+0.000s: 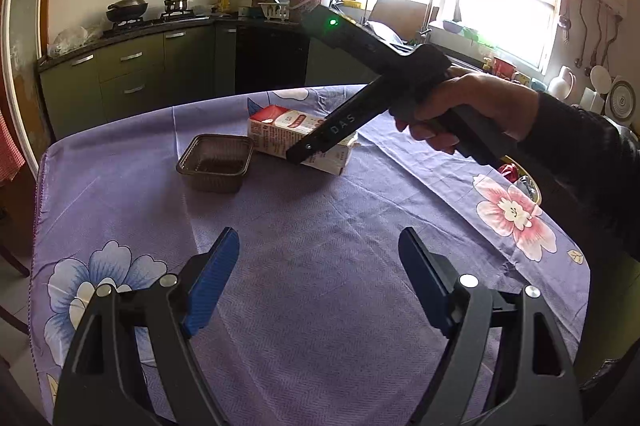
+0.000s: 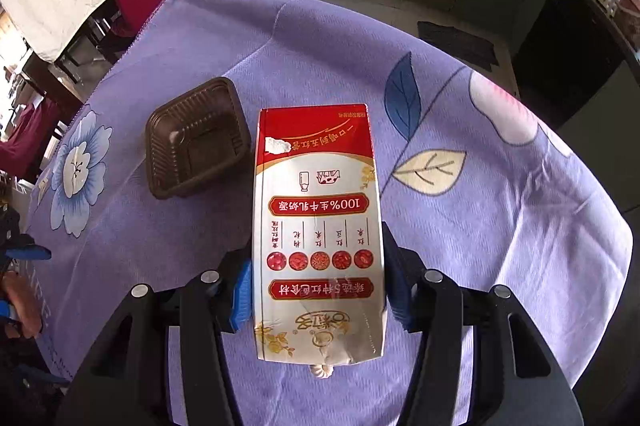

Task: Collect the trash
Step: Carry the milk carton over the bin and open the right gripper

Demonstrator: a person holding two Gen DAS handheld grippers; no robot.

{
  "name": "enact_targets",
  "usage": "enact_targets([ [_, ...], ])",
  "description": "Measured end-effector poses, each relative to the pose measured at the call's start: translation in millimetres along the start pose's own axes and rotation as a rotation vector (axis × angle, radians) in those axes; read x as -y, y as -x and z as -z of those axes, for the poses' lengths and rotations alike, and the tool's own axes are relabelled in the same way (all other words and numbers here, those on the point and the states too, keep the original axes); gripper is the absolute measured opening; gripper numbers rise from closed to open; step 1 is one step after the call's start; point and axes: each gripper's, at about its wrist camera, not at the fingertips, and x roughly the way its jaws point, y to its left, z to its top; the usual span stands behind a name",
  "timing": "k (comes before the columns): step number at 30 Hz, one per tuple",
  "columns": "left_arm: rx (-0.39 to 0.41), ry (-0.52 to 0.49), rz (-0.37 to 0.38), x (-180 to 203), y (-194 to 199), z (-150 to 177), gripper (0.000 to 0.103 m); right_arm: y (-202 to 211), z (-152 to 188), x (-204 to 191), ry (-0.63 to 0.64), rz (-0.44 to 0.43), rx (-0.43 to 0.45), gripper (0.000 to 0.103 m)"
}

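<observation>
The red-and-white milk carton (image 2: 318,226) lies flat on the purple floral-clothed counter (image 2: 500,226), between the right tool (image 2: 318,290)'s blue pads, which flank but may not yet grip it. A loose squeeze could let it slip against the brown plastic tray (image 2: 196,140) just beside it. The left tool (image 1: 318,282) hangs wide and empty.

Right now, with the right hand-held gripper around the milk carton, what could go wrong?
1. The milk carton has a torn end near the camera; squeezing it may push out leftover liquid onto the tablecloth.
2. The brown plastic tray lies close beside the carton; lifting could knock it.
3. The right hand-held gripper holds only the carton's near end, so it may tip.
</observation>
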Motion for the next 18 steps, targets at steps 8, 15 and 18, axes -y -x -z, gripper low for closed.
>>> enact_targets([
  [8, -0.019, -0.058, -0.006, 13, -6, 4, 0.078, 66, 78, 18, -0.094, 0.010, 0.045, 0.054],
  [15, -0.022, -0.099, -0.002, 24, -6, 6, 0.078, 137, 176, 79, -0.336, 0.137, 0.090, 0.054],
  [18, -0.020, -0.099, 0.001, 24, -5, 6, 0.078, 156, 226, 122, -0.497, 0.237, 0.066, 0.054],
])
